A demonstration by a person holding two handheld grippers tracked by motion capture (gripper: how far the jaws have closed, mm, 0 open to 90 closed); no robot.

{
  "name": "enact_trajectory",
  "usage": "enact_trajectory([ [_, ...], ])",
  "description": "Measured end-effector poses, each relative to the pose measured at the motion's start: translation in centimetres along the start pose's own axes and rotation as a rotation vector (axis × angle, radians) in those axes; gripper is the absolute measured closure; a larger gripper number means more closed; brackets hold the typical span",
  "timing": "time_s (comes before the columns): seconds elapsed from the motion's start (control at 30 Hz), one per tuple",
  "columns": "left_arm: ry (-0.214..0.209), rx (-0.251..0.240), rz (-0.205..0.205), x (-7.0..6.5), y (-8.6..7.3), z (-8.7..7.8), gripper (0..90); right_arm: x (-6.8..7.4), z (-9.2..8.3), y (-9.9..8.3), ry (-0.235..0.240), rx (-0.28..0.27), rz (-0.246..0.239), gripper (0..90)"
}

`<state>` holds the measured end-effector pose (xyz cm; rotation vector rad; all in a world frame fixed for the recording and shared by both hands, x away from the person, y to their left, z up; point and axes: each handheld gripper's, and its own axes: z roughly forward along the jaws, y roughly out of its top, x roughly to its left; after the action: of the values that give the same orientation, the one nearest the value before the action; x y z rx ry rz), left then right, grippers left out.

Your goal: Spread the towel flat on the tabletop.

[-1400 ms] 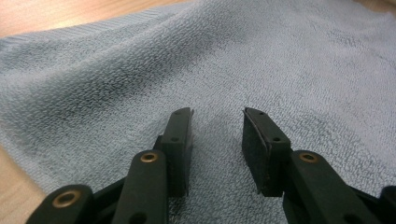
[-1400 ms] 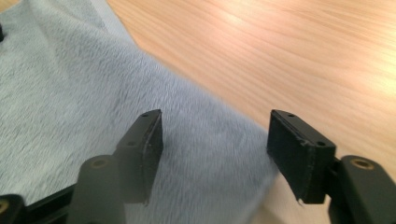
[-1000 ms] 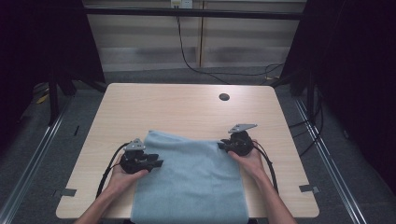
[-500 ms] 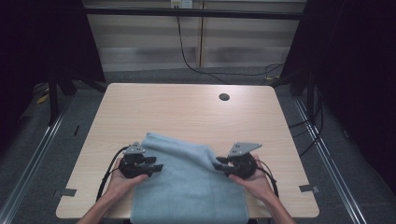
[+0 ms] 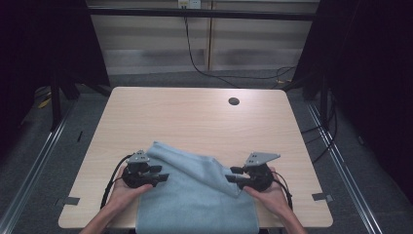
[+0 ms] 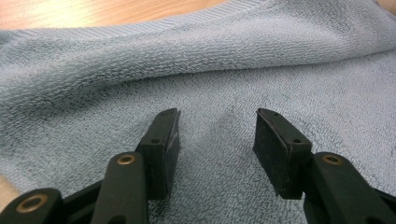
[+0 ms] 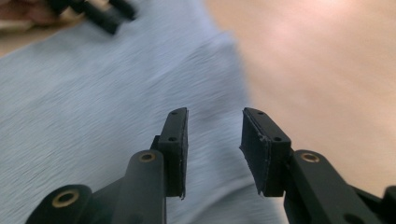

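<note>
Lying at the lower middle of the frame, the blue towel (image 5: 195,200) covers the desk's (image 5: 195,122) near edge, partly folded; left gripper (image 5: 158,174) at its left edge, jaws apart, nothing pinched; right gripper (image 5: 234,174) at its right edge, jaws just been opening, nothing between them.

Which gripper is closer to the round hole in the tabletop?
Right. The right gripper sits at the towel's right edge, almost straight below the hole. The left gripper is at the towel's left edge, farther across the table.
</note>
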<state>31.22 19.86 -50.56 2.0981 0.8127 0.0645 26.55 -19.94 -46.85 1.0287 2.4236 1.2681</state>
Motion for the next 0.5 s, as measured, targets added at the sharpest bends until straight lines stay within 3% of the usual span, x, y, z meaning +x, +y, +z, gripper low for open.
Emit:
enact_trajectory([
  [0.03,-0.002,-0.001,-0.001,0.0,0.0,0.0,50.5,-0.6,0.2,0.1,-0.022,0.006,0.017,57.5],
  [0.1,0.001,-0.001,0.003,0.0,0.0,0.0,50.5,-1.3,0.9,-0.2,-0.018,0.036,0.022,53.3],
  [0.23,0.0,-0.002,0.006,0.0,0.0,0.0,50.5,-0.8,2.8,-0.9,-0.014,0.126,-0.001,51.0],
  [0.27,0.0,-0.003,0.004,0.0,0.0,0.0,50.5,-0.7,3.2,-1.0,-0.016,0.132,-0.005,53.0],
  [0.4,0.004,-0.003,0.007,0.0,0.0,0.0,50.4,-0.5,3.4,-0.8,-0.03,0.118,-0.047,77.7],
  [0.5,0.004,-0.009,0.007,0.2,0.0,0.1,50.5,-0.8,3.2,-0.4,-0.06,0.108,-0.039,80.6],
])
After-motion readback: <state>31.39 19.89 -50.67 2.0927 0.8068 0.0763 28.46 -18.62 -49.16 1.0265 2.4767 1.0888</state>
